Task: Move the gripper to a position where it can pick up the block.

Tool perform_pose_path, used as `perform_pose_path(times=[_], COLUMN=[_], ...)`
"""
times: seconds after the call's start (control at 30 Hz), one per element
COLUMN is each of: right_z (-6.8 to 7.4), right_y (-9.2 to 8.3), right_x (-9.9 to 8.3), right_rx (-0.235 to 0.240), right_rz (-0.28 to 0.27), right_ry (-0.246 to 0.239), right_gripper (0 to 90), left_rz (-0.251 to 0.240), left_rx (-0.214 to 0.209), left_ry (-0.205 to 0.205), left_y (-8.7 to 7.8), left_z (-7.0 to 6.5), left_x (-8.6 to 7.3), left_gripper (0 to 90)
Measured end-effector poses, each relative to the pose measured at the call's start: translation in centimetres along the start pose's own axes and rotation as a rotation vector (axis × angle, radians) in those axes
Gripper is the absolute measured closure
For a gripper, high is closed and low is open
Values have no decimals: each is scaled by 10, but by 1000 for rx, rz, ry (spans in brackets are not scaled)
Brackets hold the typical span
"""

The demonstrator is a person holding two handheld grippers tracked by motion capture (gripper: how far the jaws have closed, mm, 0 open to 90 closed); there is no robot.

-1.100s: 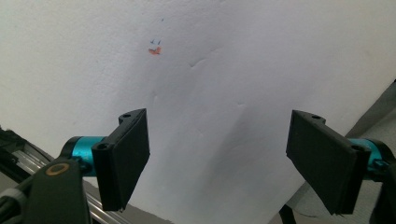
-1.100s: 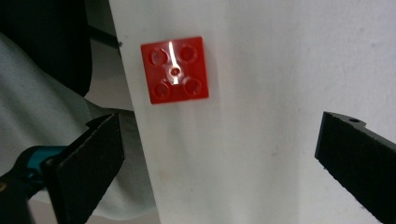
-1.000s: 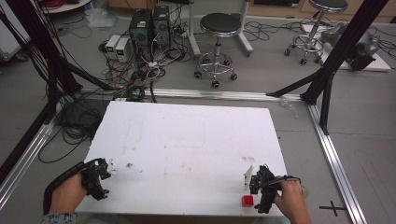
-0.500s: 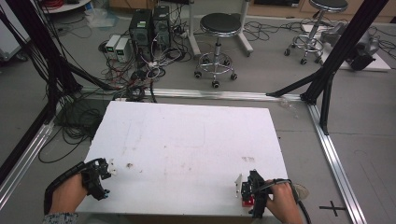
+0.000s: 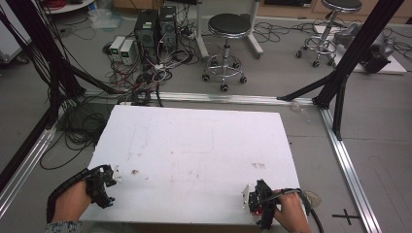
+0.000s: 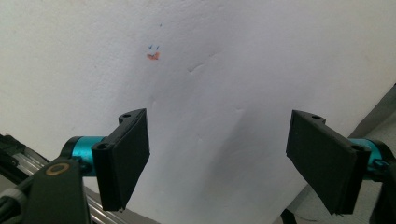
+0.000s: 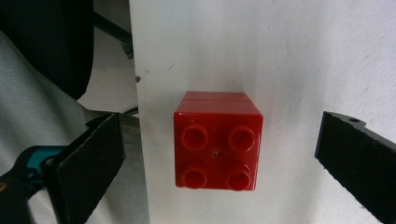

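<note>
1. Since the earlier frames the right gripper (image 5: 253, 204) has swung in over the red building brick (image 7: 217, 141) near the table's front right edge, while the left gripper (image 5: 103, 184) has hardly shifted at the front left corner.
2. Seen from the right gripper view, the brick, a four-stud block that looks like two stacked pieces, sits on the white table (image 5: 194, 145) close to its edge; it lies between the two black jaws, clear of both, so this claw is spread open and holds nothing.
3. Seen from the left gripper view, that gripper (image 6: 219, 158) also stands wide apart over bare tabletop, a small orange mark (image 6: 152, 56) ahead of it; it grips nothing.
4. Judged step: lining up for the grasp; the approach looks nearly done.
5. Next move probably calls for lowering a little, keeping the brick centred, then closing squarely on its flat sides; the table edge is near, so a skewed squeeze could nudge it off.
</note>
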State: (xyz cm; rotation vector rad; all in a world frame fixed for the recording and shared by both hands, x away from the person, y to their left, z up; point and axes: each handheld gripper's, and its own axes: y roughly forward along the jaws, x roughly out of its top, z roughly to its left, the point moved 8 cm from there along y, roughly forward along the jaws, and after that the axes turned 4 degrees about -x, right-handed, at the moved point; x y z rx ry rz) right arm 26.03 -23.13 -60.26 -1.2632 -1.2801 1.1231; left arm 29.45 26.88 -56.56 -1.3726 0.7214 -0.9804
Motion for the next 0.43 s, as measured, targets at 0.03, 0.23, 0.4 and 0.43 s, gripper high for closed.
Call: perform_pose_path(times=[0.03, 0.23, 0.4, 0.43], right_z=[-1, 0, 1, 1], right_y=[1, 4, 4, 4], right_x=[0, -1, -1, -1], right_rx=[-8, -1, 2, 2], right_rz=[4, 20, 27, 27], right_ry=[-2, -8, -8, -8], right_gripper=[8, 9, 8, 8], left_rz=[2, 0, 0, -4], left_rx=[-3, 0, -2, -2], left_ry=[0, 0, -5, -8], left_y=[0, -1, -1, 0], left_z=[0, 0, 1, 0], left_x=[0, 0, 0, 0], left_gripper=[217, 217, 217, 217])
